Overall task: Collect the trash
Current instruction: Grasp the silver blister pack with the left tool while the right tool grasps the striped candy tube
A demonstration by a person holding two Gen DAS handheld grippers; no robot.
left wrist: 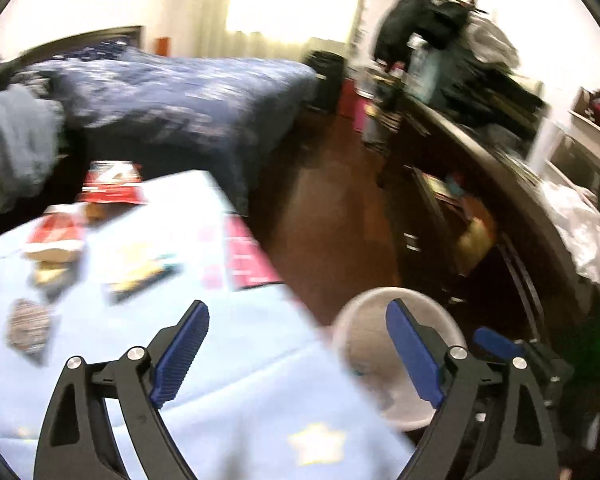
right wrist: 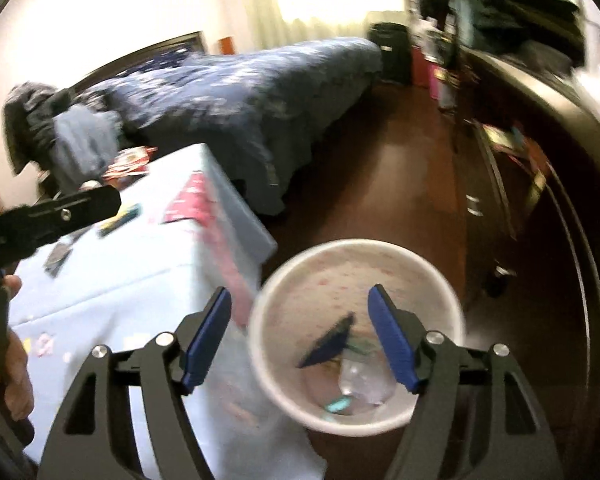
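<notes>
Both views motion-blurred. Bin (right wrist: 358, 332) on floor, just beside surface (right wrist: 112, 280) edge. Right tongs (right wrist: 300, 336) released above bin mouth, nothing between pads. Inside bin: dark wrapper (right wrist: 330, 344), clear plastic (right wrist: 364, 384), teal scrap (right wrist: 338, 405). Left tongs (left wrist: 298, 350) released, empty, over surface edge beside bin; bin partly hidden behind finger. Wrappers (left wrist: 140, 276) on surface beyond bin, labels unreadable.
</notes>
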